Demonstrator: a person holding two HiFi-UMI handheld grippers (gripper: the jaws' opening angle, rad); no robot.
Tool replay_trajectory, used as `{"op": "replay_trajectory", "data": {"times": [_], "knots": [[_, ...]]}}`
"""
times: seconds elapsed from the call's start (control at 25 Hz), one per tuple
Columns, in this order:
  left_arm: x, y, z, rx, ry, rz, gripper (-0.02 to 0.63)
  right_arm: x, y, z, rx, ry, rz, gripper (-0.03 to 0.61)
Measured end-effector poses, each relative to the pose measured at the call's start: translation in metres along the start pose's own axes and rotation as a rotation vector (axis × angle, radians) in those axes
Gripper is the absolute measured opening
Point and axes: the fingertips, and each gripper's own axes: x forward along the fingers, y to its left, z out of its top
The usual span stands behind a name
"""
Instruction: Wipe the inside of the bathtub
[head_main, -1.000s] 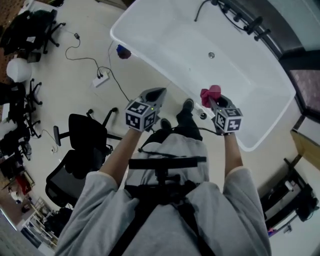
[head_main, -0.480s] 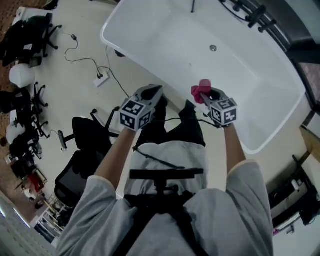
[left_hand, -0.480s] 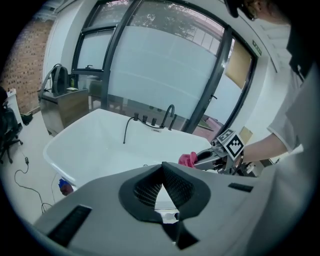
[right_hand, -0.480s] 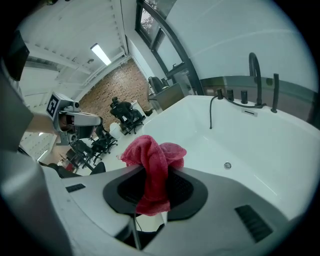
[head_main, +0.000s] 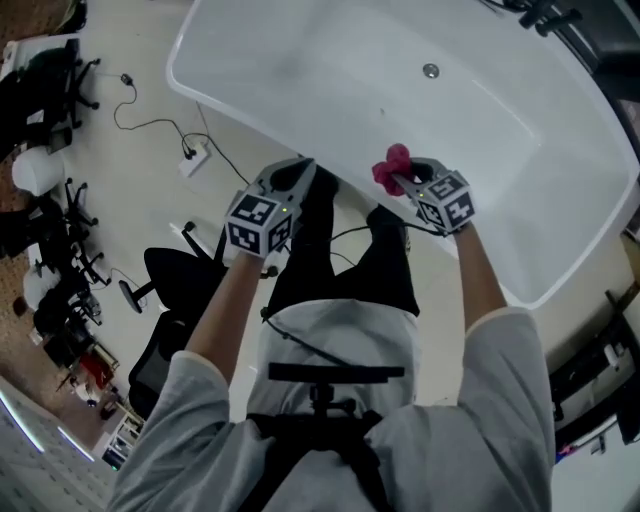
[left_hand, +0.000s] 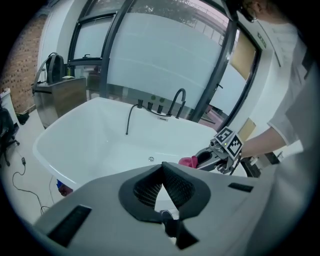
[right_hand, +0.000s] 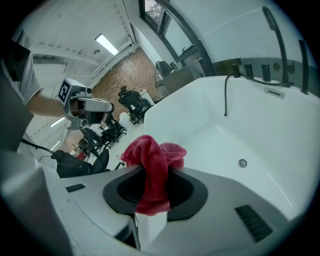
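Pinching a red cloth (right_hand: 152, 155) between its jaws, the right gripper (right_hand: 156, 175) lets the bunched top of it poke out past the tips, over the near edge of the white bathtub (right_hand: 200, 125); the drain (right_hand: 242, 162) lies ahead and to the right of the jaws. The left gripper (left_hand: 162, 169) has its jaws pressed together at the tips with nothing between them, the basin ahead and a black faucet (left_hand: 177, 100) at the far rim

Bathtub (head_main: 300, 60) ahead; right tongs (head_main: 404, 180) with cloth (head_main: 391, 167) over its rim, left tongs (head_main: 300, 172) outside.
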Motion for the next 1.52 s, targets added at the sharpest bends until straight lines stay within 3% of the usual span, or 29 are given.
{"op": "replay_trajectory", "data": {"times": [0.36, 0.56, 1.0, 1.16, 1.52], "knots": [[0.064, 0.034, -0.032, 0.037, 0.101, -0.029, 0.005, 0.069, -0.019, -0.026, 0.005, 0.092, 0.077, 0.106], [0.098, 0.054, -0.051, 0.117, 0.198, -0.028, 0.005, 0.102, -0.027, -0.044, 0.004, 0.138, 0.125, 0.106], [0.142, 0.080, -0.051, 0.303, 0.367, -0.138, 0.005, 0.134, -0.016, -0.054, 0.020, 0.222, 0.220, 0.106], [0.153, 0.087, -0.058, 0.352, 0.414, -0.187, 0.005, 0.153, -0.007, -0.052, -0.014, 0.256, 0.240, 0.104], [0.170, 0.106, -0.062, 0.430, 0.474, -0.249, 0.005, 0.190, 0.001, -0.021, 0.008, 0.216, 0.293, 0.101]]}}
